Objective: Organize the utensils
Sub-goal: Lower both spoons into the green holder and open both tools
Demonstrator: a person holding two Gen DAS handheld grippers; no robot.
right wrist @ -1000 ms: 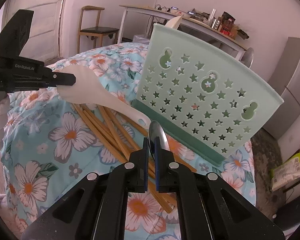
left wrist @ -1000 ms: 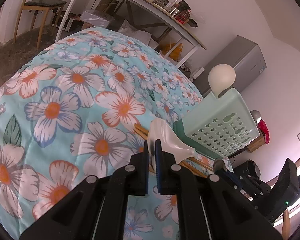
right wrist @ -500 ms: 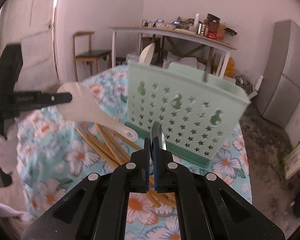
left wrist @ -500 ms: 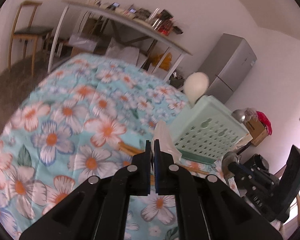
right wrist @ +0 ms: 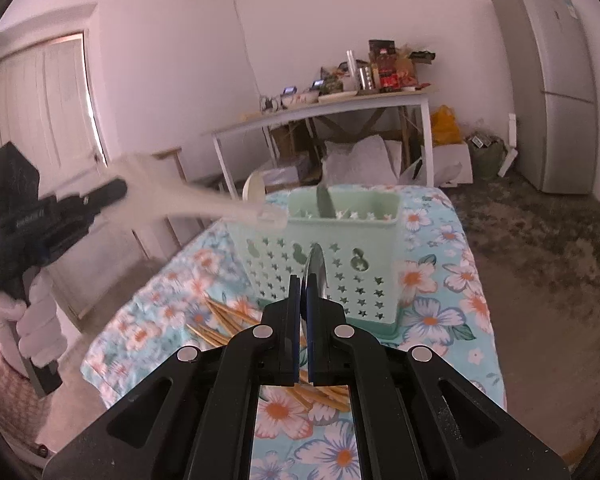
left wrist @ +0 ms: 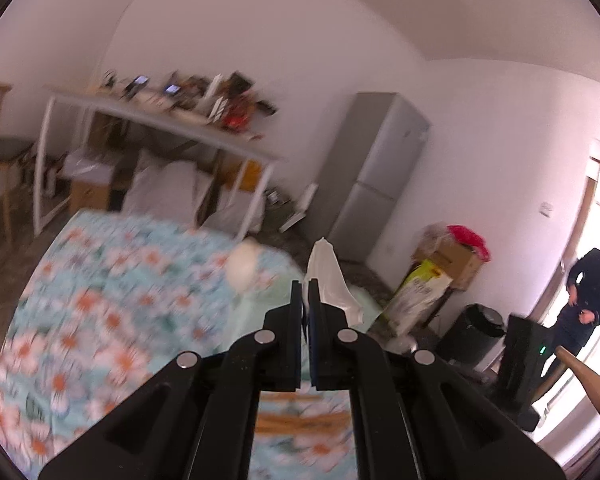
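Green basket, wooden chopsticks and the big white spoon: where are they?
green basket (right wrist: 332,256), right wrist view, on its star-holed front wall.
wooden chopsticks (right wrist: 224,318), right wrist view, on the sticks lying on the flowered cloth.
white spoon (right wrist: 204,205), right wrist view, on its blurred handle.

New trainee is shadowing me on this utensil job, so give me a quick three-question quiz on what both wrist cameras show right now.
1. True or false: the left gripper is shut on a white rice paddle.
2. What does the right gripper hold? A) a chopstick B) a metal spoon C) nothing
3. Fill in: the loose chopsticks lie on the floral tablecloth in front of the mint green ____.

Key
1. True. Its handle end reaches toward the holder's rim.
2. B. The metal spoon stands up between the shut pads.
3. utensil holder, which already has a few utensils standing in it.
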